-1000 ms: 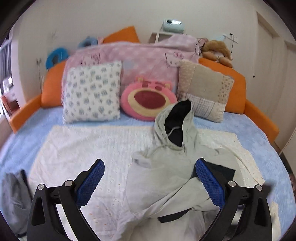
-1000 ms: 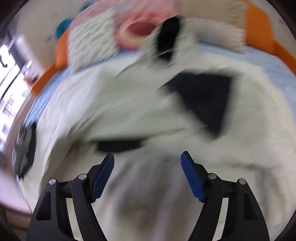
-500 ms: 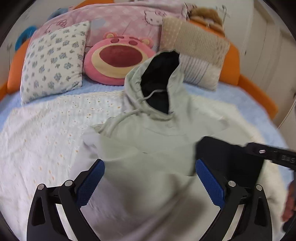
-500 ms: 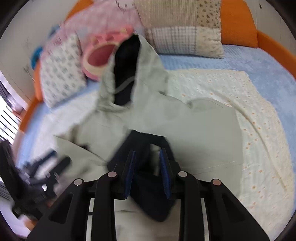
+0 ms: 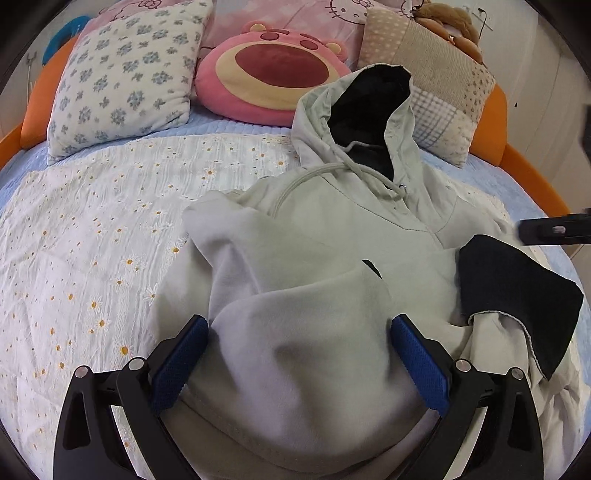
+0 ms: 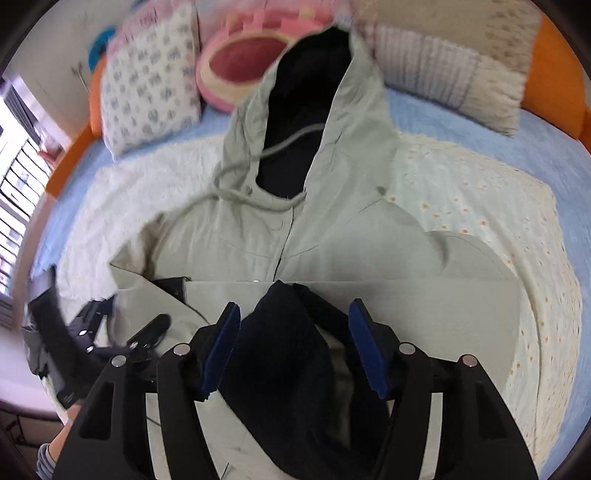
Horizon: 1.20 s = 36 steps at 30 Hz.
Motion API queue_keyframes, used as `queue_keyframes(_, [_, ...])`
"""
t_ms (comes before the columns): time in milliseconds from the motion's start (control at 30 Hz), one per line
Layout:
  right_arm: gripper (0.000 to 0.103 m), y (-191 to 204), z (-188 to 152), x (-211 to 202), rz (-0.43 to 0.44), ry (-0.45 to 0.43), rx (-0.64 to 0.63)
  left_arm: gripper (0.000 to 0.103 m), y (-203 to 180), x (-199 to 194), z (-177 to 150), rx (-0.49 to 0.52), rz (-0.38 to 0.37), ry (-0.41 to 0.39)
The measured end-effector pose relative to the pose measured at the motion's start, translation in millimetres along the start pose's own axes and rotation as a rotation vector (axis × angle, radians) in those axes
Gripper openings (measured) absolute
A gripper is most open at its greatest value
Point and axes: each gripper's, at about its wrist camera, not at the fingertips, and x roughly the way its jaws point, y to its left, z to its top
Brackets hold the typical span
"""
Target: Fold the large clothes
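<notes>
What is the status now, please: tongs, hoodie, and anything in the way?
Left tongs open, straddling a hoodie fold. Right tongs opening over the dark lining flap, pads clear. Hoodie unfolded on the bedspread. Nothing blocking.

no readable text, labels, brand names or numbers are showing in either view. the only sign-like marks are hello kitty cartoon faces printed on the pink blanket point(image 5: 236, 7) at the head of the bed, with no lettering alongside them. the pink bear cushion point(image 5: 271, 72) is carrying a face only, no wording. the right wrist view is blurring toward the pillows, so any small print there is not resolving.
</notes>
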Motion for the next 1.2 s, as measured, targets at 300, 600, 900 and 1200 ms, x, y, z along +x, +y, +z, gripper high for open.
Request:
queue_keyframes(300, [0.022, 34, -2, 23, -0.035, 0.118, -0.115, 0.1, 3, -4, 0, -0.013, -0.028, 0.009])
queue_keyframes(600, [0.018, 34, -57, -96, 0.032, -0.089, -0.23, 0.1, 11, -9, 4, -0.087, -0.037, 0.036])
queue_keyframes(900, [0.018, 7, -170, -120, 0.101, -0.141, -0.237, 0.1, -6, -31, -16, -0.044, -0.036, 0.041])
queue_keyframes(1200, [0.019, -33, -202, -38, 0.089, -0.101, -0.057, 0.1, -14, -21, -33, 0.013, 0.042, 0.075])
